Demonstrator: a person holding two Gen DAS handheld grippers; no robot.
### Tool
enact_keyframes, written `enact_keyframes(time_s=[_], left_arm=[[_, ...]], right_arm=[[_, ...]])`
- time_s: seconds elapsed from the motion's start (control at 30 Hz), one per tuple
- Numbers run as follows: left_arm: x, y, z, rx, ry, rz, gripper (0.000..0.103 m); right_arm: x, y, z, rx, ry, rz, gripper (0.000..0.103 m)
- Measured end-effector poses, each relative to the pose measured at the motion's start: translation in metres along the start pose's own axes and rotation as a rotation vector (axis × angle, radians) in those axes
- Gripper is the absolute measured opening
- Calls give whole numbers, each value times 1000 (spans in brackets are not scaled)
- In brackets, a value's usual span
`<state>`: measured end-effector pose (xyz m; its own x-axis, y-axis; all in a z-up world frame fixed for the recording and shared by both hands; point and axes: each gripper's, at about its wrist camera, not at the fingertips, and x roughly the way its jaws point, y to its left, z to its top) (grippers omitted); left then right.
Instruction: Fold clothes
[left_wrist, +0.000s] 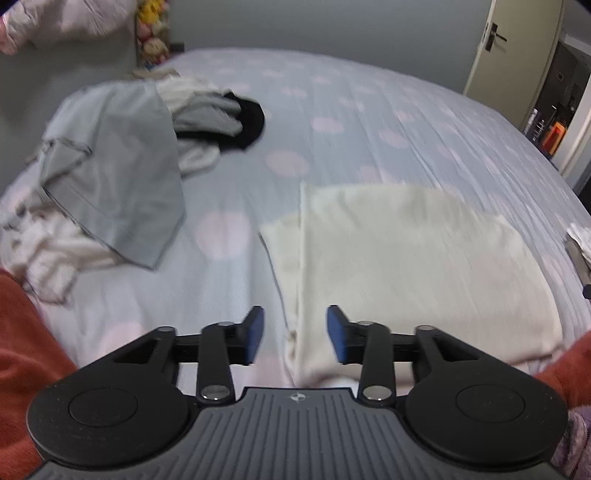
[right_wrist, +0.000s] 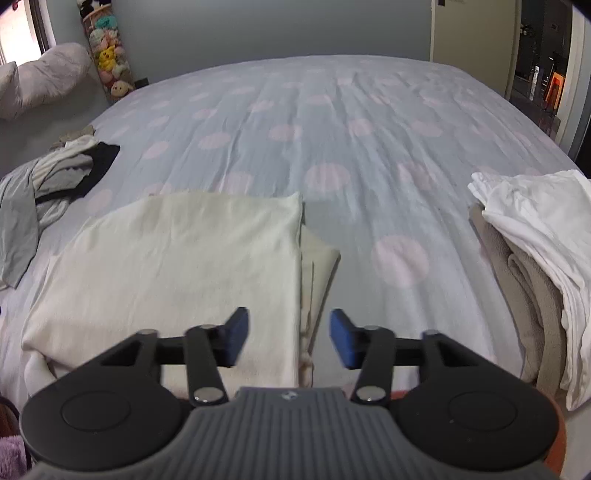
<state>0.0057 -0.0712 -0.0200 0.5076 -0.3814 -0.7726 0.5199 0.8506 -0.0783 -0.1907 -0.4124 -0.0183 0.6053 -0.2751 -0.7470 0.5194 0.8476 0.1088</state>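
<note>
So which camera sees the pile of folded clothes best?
The right wrist view. There the folded pile stands at the right edge, a white top on beige layers, sharp and nearly whole. The left wrist view catches only a blurry white corner of it at the far right.

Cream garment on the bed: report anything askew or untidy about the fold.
The cream garment lies flat, but a lower layer sticks out past its right edge, so the edges don't line up. Both grippers, left and right, are open above it.
</note>
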Motion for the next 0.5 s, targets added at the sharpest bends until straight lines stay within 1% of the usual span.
enact_keyframes(time_s=[0.07,0.13,0.17,0.2,0.27,0.37,0.4,0.43,0.5], left_arm=[[1,-2,5,12,-11,29,39],[5,-7,8,39,-17,64,39],[6,-10,9,54,-25,76,39],[7,-13,10,65,-37,76,39],[9,-16,12,63,-67,45,39],[17,-21,17,45,-108,24,39],[19,-23,18,53,-125,19,41],[21,-25,19,66,-143,13,48],[26,-30,22,91,-169,-3,58]], right_arm=[[1,2,2,10,-19,17,60],[5,5,4,23,-27,16,60],[7,6,6,33,-29,13,63],[10,7,7,46,-33,14,68],[15,9,9,71,-50,23,75],[22,12,12,76,-90,35,75],[24,13,12,69,-106,34,75],[27,15,13,59,-117,33,75],[32,16,16,35,-119,28,77]])
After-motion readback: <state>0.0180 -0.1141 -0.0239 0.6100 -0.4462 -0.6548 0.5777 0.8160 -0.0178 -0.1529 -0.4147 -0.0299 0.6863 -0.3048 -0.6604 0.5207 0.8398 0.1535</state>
